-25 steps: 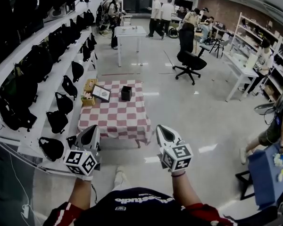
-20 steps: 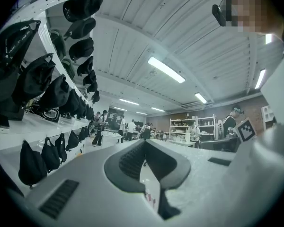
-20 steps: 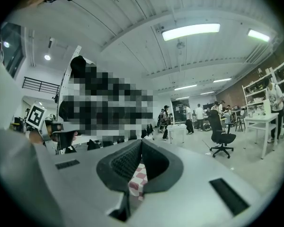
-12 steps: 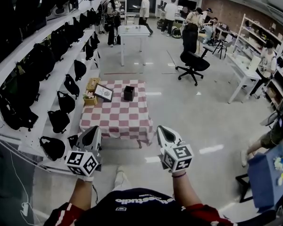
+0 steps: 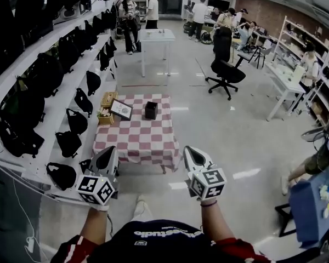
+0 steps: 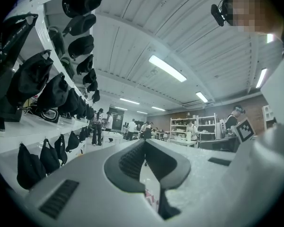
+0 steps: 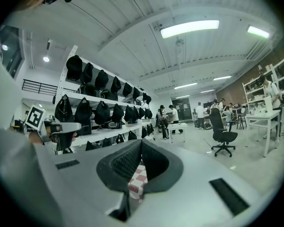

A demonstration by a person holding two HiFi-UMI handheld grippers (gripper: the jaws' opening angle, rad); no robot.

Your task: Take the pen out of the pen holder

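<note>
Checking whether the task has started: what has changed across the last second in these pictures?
Only the background: a person in a white shirt walked leftward behind the white table at the room's far end. The left gripper and right gripper stayed shut, empty and short of the red-and-white checked table; the black square pen holder is untouched.

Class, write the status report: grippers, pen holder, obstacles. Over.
Left gripper, right gripper shut, empty, short of table. Pen holder at table's far edge, untouched, contents too small to see. Framed picture beside it, apart.
</note>
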